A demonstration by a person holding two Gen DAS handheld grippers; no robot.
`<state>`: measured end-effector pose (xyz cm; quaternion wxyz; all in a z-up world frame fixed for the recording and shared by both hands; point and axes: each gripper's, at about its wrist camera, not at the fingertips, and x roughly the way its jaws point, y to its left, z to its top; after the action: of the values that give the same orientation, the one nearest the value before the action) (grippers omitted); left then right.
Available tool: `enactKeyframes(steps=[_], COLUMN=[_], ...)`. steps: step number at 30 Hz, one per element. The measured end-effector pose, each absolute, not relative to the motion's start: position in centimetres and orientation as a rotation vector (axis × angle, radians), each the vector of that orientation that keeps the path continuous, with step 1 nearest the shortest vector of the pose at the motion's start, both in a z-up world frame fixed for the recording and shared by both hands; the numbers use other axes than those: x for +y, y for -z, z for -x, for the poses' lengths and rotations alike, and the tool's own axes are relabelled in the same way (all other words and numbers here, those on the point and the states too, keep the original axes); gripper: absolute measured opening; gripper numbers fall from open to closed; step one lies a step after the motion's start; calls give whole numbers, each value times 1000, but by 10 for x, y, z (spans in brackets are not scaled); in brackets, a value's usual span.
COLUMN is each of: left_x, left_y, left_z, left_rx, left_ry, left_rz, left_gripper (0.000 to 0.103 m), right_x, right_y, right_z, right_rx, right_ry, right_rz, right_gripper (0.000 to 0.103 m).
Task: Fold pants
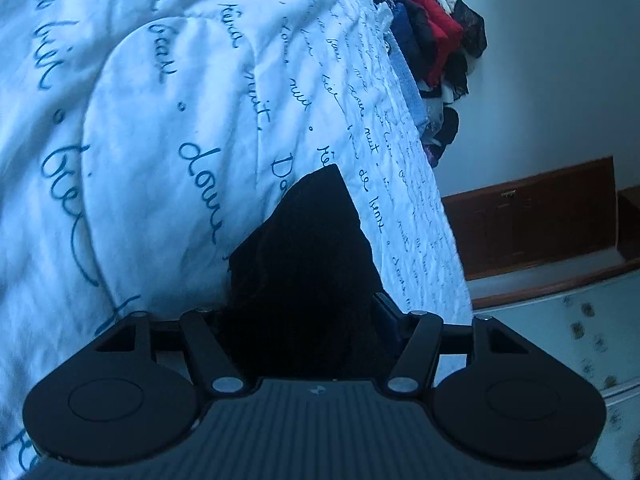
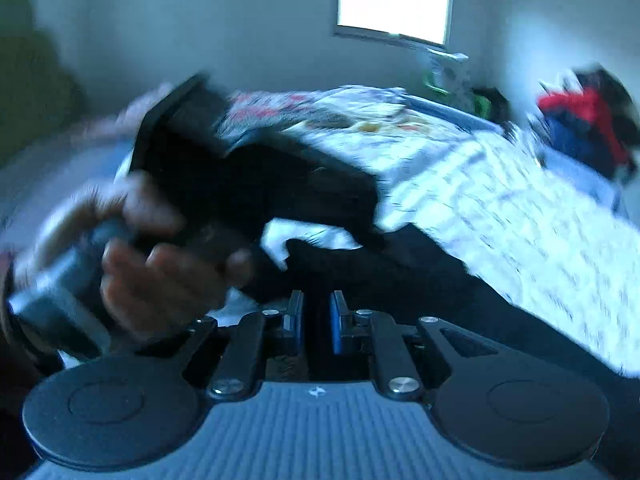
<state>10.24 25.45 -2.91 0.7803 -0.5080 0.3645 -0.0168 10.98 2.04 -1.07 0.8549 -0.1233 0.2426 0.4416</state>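
Black pants (image 1: 304, 264) fill the left gripper (image 1: 308, 320), jaws spread with cloth bunched between, though I can't tell if they're actually pinching it. Right gripper (image 2: 316, 320) has its blue pads (image 2: 336, 324) nearly together on dark fabric. Pants drape over the near edge of the script-print bedspread (image 1: 160, 120); clothes pile (image 1: 436, 40) far right.

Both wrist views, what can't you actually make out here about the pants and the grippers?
- Left wrist view: the black pants bunch over the left gripper, hiding its fingertips and grip.
- Right wrist view: motion blur smears the pants; whether the right gripper pinches them is unclear.
- Both views: pant legs and waistband cannot be told apart.
- Right wrist view: the clothes pile is too blurred to identify.
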Motion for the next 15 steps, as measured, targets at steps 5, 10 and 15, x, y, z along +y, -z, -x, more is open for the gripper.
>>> enactKeyframes(steps=[5,10,15], left_x=[244,237,207], left_y=[26,16,-13], left_z=[-107,-101,-89], left_rx=[799,756,672], left_ry=[-11,-27,-57], left_rz=[980,884,681], left_gripper=[35,24,22], right_x=[17,11,3], right_y=[35,32,23], right_z=[-144,-145,-145], right_rx=[651,633,604], right_ry=[-784,-785,-758], right_rz=[278,202,133], right_gripper=[14,15,15])
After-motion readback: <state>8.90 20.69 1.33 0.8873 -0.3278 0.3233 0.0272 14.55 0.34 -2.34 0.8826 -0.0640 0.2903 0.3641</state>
